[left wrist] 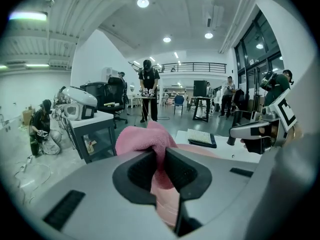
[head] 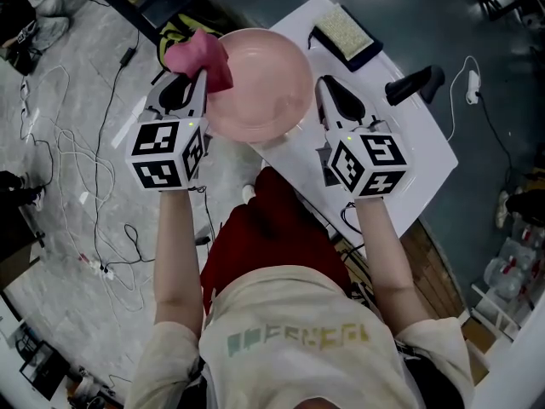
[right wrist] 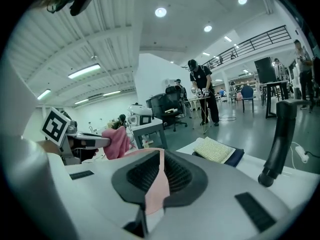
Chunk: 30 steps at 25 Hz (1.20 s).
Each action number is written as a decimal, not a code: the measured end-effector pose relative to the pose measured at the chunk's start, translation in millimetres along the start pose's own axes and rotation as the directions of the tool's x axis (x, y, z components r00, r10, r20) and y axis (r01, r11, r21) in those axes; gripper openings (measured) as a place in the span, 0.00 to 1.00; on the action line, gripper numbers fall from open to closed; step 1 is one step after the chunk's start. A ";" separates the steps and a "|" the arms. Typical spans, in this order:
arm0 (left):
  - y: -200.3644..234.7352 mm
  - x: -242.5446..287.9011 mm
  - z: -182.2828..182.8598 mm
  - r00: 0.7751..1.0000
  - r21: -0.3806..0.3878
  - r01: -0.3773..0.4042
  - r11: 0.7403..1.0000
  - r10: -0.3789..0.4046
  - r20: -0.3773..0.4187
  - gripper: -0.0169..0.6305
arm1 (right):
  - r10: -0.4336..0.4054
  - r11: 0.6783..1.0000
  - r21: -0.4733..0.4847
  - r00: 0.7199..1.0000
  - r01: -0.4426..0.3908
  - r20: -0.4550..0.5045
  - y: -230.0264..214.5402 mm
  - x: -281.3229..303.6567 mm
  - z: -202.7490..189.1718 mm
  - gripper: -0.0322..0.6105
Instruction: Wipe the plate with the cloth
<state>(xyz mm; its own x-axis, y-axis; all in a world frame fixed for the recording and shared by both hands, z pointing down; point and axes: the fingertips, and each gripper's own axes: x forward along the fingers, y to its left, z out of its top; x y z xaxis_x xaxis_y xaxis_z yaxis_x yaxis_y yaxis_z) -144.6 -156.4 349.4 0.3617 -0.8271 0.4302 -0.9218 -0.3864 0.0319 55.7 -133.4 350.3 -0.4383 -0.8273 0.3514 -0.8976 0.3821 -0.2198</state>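
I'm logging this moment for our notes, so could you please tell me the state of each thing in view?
Left hand-held gripper: shut on the cloth.
Right hand-held gripper: shut on the plate's rim.
Cloth: bunched, clamped, at the plate's left rim.
Plate: face up, held by its rim, partly past the table edge.

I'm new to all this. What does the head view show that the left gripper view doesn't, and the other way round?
Head view only: the whole round plate, plus the person's forearms and shirt. Left gripper view only: ceiling lights and a standing person. Both: the pink cloth clamped in the left tool, and the yellow pad on the white table.
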 end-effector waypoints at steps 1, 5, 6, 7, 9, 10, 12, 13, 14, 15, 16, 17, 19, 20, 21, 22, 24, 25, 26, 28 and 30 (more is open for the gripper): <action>-1.6 -3.7 1.0 1.000 0.000 -0.001 1.000 0.001 0.008 0.12 | 0.003 1.000 -0.003 1.000 -0.003 0.007 2.4 -3.7 1.5 0.11; -4.2 -16.8 1.5 0.999 -0.005 0.001 1.000 -0.001 0.036 0.12 | 0.009 1.000 -0.016 0.999 -0.009 0.043 11.9 -13.6 9.0 0.11; -4.3 -19.6 1.1 0.999 -0.007 0.003 1.000 -0.003 0.042 0.12 | 0.013 1.000 -0.018 0.999 -0.012 0.051 14.6 -15.1 10.8 0.11; -4.9 -22.4 0.8 0.999 -0.008 0.005 1.000 -0.005 0.048 0.12 | 0.018 1.000 -0.020 0.998 -0.017 0.058 17.2 -17.0 12.5 0.11; -7.3 -28.3 0.7 0.998 -0.008 0.007 1.000 -0.007 0.062 0.12 | 0.029 0.999 -0.021 0.997 -0.028 0.071 21.7 -21.9 15.0 0.11; -8.6 -31.5 0.7 0.998 -0.007 0.008 1.000 -0.007 0.070 0.12 | 0.035 0.999 -0.021 0.996 -0.033 0.076 24.0 -24.6 15.5 0.11; -11.1 -38.6 0.2 0.996 -0.005 0.007 1.000 -0.007 0.085 0.12 | 0.046 0.999 -0.019 0.995 -0.045 0.089 28.9 -30.0 16.0 0.11; -12.6 -42.4 0.0 0.996 -0.004 0.006 1.000 -0.006 0.091 0.12 | 0.051 0.999 -0.019 0.994 -0.050 0.096 31.3 -33.3 16.4 0.11; -14.4 -46.6 0.1 0.995 -0.003 0.005 1.000 -0.005 0.097 0.12 | 0.055 0.998 -0.020 0.993 -0.053 0.105 33.6 -37.2 17.4 0.11; -16.5 -51.0 0.7 0.995 0.000 0.003 1.000 -0.003 0.104 0.12 | 0.057 0.998 -0.024 0.992 -0.054 0.115 35.6 -41.9 19.0 0.11; -18.8 -55.8 1.5 0.994 0.003 0.002 1.000 -0.002 0.111 0.12 | 0.057 0.998 -0.032 0.991 -0.054 0.125 37.8 -46.9 21.0 0.11; -21.0 -60.9 2.4 0.993 0.007 -0.001 1.000 0.000 0.117 0.12 | 0.057 0.998 -0.043 0.989 -0.052 0.135 40.2 -52.1 23.2 0.11; -25.3 -71.8 3.8 0.991 0.015 -0.005 1.000 0.004 0.131 0.12 | 0.056 0.997 -0.064 0.987 -0.047 0.153 45.7 -62.2 26.8 0.11; -27.2 -77.2 4.3 0.991 0.017 -0.007 1.000 0.005 0.137 0.12 | 0.055 0.996 -0.071 0.986 -0.045 0.159 48.4 -66.8 28.0 0.11; -28.8 -82.2 5.0 0.990 0.020 -0.009 1.000 0.006 0.143 0.12 | 0.054 0.996 -0.076 0.985 -0.042 0.164 51.0 -70.7 29.2 0.11; -30.0 -87.0 5.9 0.989 0.022 -0.010 1.000 0.007 0.149 0.12 | 0.054 0.996 -0.079 0.984 -0.041 0.169 53.4 -74.1 30.4 0.11; -32.1 -96.1 7.7 0.987 0.025 -0.014 1.000 0.010 0.162 0.12 | 0.055 0.996 -0.084 0.983 -0.040 0.177 58.1 -79.9 31.9 0.11; -33.0 -100.7 8.0 0.986 0.026 -0.017 1.000 0.012 0.168 0.12 | 0.056 0.995 -0.085 0.982 -0.041 0.182 60.6 -82.7 32.0 0.11; -33.9 -105.5 7.8 0.985 0.028 -0.019 0.999 0.014 0.173 0.12 | 0.058 0.995 -0.087 0.981 -0.043 0.186 63.3 -85.7 31.8 0.11; -36.2 -115.4 5.7 0.983 0.034 -0.024 0.999 0.017 0.180 0.12 | 0.061 0.995 -0.088 0.979 -0.044 0.196 68.2 -92.4 29.8 0.11; -39.5 -126.0 3.0 0.982 0.039 -0.025 0.999 0.017 0.186 0.12 | 0.058 0.995 -0.089 0.978 -0.041 0.202 72.2 -100.6 26.8 0.11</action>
<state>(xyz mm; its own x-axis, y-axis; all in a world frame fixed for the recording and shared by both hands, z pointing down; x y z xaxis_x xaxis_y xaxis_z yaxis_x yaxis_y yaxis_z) -153.4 -38.2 291.2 0.3657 -0.8951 0.2551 -0.9243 -0.3814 -0.0135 36.2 -33.6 274.7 -0.4709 -0.8698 0.1470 -0.8797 0.4506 -0.1519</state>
